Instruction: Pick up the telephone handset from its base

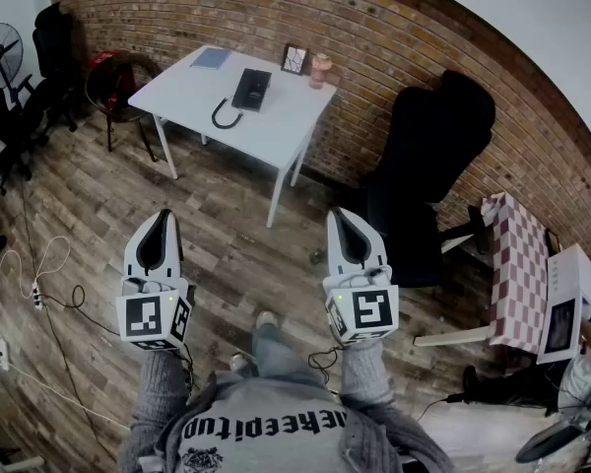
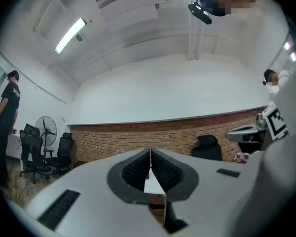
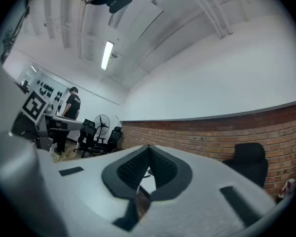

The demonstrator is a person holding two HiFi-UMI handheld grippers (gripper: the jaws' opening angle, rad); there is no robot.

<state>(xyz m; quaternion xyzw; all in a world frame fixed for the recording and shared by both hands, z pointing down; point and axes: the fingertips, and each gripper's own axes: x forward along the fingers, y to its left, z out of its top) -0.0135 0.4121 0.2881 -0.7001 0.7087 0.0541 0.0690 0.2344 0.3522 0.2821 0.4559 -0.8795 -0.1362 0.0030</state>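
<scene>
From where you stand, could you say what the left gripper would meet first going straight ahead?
Free nearby; farther on, likely the white table or, passing above it, the brick wall; depth is unclear.

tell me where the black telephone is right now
In the head view, the black telephone lies on the white table by the brick wall, upper left of centre; a small framed picture stands just to its right.

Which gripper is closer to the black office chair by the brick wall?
Right. In the head view the right gripper sits just left of the black office chair, not touching it; the left gripper is farther left again, well away from it.
</scene>
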